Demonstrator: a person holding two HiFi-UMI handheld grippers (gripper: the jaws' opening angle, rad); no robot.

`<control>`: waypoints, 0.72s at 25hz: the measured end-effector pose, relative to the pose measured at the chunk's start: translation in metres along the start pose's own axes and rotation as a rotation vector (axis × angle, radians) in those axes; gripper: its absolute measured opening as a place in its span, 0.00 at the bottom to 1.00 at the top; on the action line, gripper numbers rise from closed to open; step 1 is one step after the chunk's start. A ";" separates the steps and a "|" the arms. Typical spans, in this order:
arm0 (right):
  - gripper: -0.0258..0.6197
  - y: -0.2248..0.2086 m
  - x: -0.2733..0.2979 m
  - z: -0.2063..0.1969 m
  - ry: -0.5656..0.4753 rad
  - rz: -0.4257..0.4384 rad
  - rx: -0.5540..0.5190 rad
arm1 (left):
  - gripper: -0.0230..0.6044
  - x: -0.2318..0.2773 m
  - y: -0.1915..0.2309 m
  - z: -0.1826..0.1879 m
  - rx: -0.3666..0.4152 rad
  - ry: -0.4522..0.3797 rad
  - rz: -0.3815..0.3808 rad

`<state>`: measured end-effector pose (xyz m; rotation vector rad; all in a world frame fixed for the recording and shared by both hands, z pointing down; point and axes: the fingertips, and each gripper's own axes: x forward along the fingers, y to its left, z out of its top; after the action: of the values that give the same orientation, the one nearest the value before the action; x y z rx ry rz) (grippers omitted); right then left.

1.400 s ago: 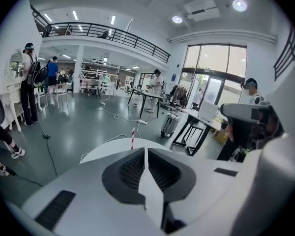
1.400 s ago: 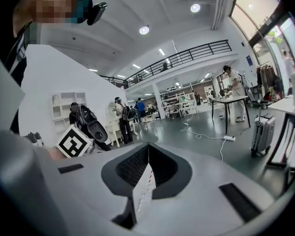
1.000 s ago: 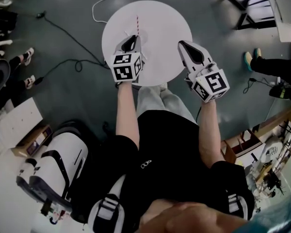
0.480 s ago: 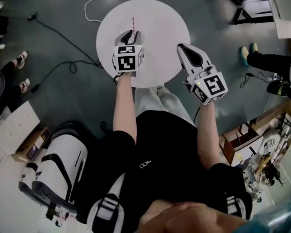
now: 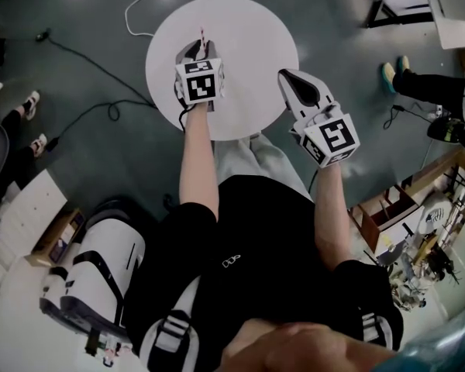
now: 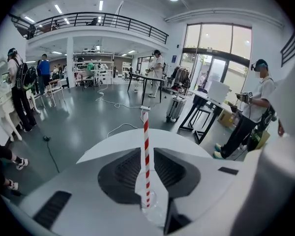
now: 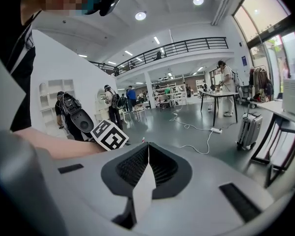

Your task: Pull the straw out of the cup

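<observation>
While the left hand-held gripper [image 6: 147, 151] clamps the clear cup [image 6: 150, 205] on the bench [image 5: 248, 37], its striped straw [image 6: 145, 132] stands upright; the right hand-held gripper [image 7: 148, 146], closed empty, hangs well to its right.

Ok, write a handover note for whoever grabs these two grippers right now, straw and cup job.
Left gripper: over the white round table, jaws a little apart with the red-and-white straw upright between them. The clear cup shows faintly at the straw's foot; I cannot tell whether the jaws press on it.
Right gripper: jaws together, empty, off to the right by the table's edge, apart from the straw.
Done: left gripper is at the cup.
Left: the straw is not yet pulled. Probably steady the cup with the left, close the right on the straw, and lift it out.
</observation>
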<state>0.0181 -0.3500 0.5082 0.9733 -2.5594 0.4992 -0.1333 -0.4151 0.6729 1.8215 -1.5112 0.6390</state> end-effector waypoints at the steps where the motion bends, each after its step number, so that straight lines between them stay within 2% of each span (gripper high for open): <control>1: 0.07 -0.001 -0.001 0.000 -0.001 -0.002 0.004 | 0.17 0.002 0.000 0.001 0.002 -0.007 0.000; 3: 0.07 -0.003 -0.001 -0.001 0.001 -0.011 0.008 | 0.17 0.005 0.001 0.002 0.009 -0.018 -0.002; 6: 0.07 -0.002 -0.001 -0.003 0.005 -0.015 0.010 | 0.07 0.001 0.005 0.003 0.007 -0.035 0.019; 14: 0.07 0.000 -0.005 -0.004 -0.002 0.018 0.006 | 0.07 -0.015 -0.002 0.008 -0.014 -0.087 0.042; 18: 0.07 0.007 -0.004 -0.002 0.003 0.036 -0.029 | 0.07 -0.032 -0.006 0.020 -0.017 -0.147 0.059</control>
<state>0.0167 -0.3419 0.5070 0.9170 -2.5787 0.4716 -0.1353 -0.4087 0.6356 1.8512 -1.6664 0.5280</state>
